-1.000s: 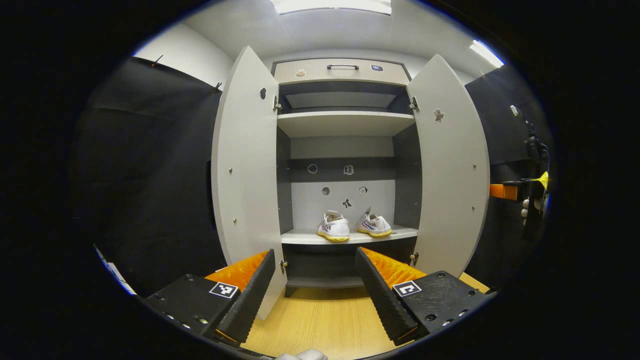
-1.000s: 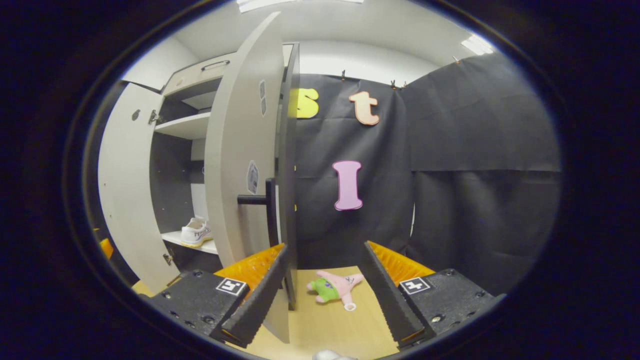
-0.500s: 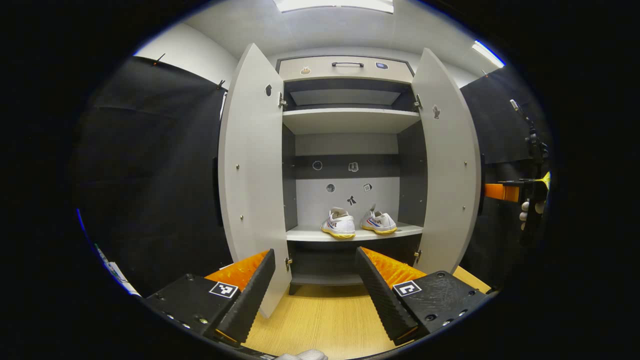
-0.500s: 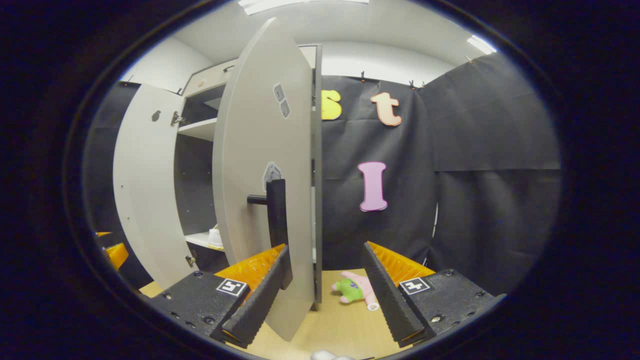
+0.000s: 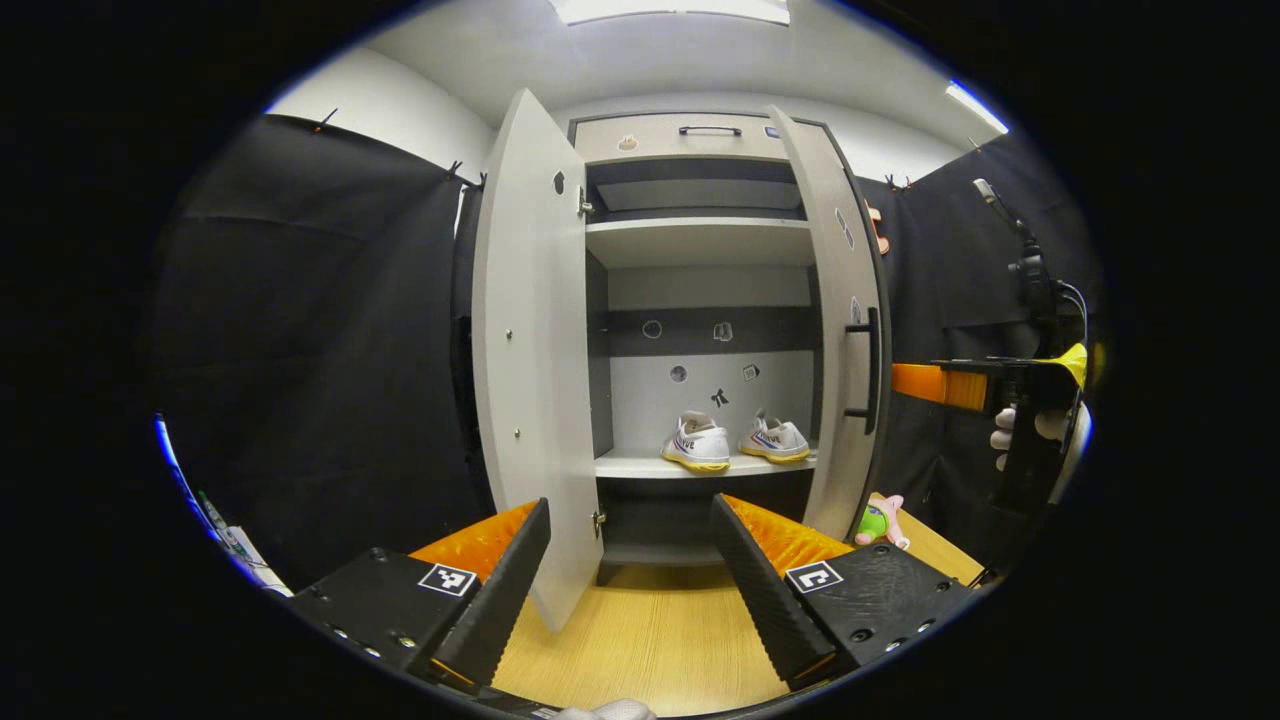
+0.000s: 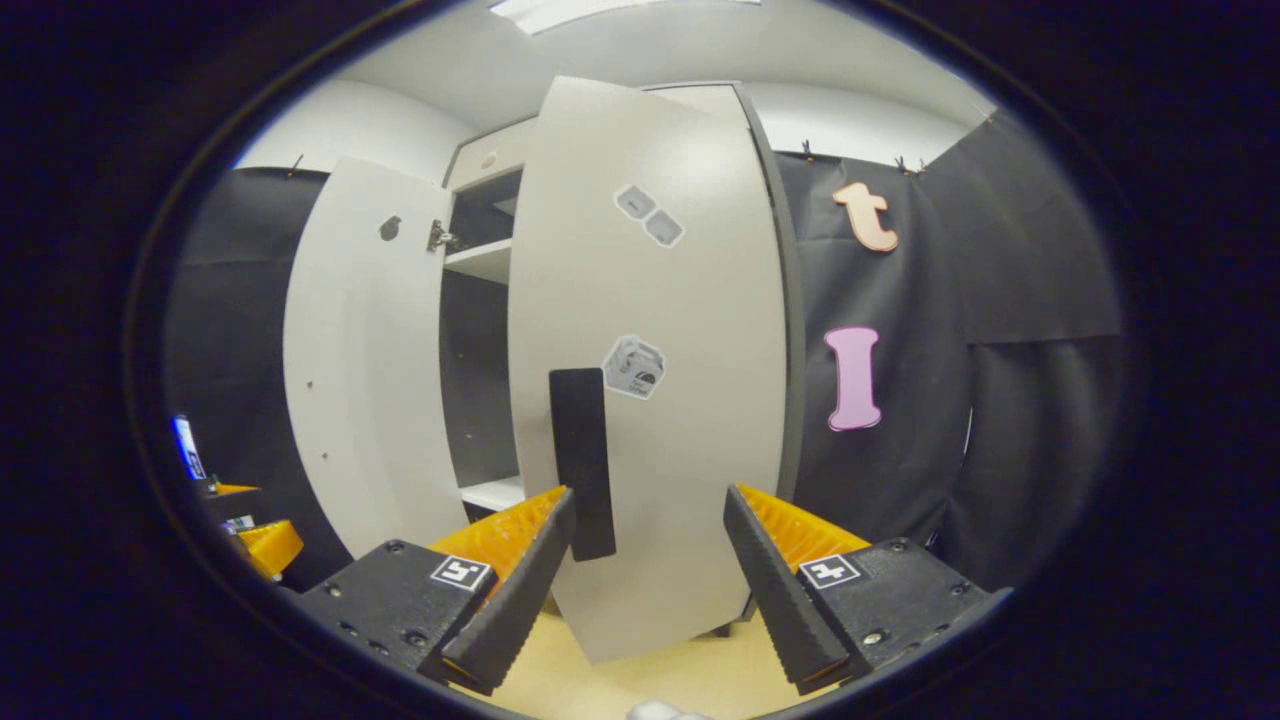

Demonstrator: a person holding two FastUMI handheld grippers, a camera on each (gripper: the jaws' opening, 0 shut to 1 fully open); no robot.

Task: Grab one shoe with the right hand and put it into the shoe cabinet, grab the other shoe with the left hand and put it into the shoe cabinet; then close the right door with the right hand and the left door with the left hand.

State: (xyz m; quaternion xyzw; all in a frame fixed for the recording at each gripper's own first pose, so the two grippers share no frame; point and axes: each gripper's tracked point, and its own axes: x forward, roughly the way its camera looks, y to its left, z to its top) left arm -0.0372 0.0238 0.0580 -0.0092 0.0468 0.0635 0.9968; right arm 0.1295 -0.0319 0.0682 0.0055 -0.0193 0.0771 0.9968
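Note:
Two white shoes (image 5: 700, 445) (image 5: 778, 440) stand side by side on the shoe cabinet's lower shelf (image 5: 640, 465). The left door (image 5: 530, 350) stands wide open. The right door (image 5: 840, 330) is swung about halfway shut, its outer face (image 6: 660, 400) and dark handle (image 6: 580, 460) close in front of my right gripper (image 6: 645, 590), which is open and holds nothing. I cannot tell whether it touches the door. In the left gripper view the right gripper (image 5: 960, 385) sits just right of the door handle (image 5: 868, 370). My left gripper (image 5: 630, 580) hangs open in front of the cabinet.
A pink and green plush toy (image 5: 878, 520) lies on the wooden floor (image 5: 650, 640) by the right door's foot. A drawer with a handle (image 5: 710, 131) tops the cabinet. Black cloth walls stand on both sides. A hand (image 5: 1010, 430) holds the right gripper.
The right door has swung from wide open toward shut, with the right gripper following behind it. The shoes have dropped out of the right gripper view. The left gripper stays open.

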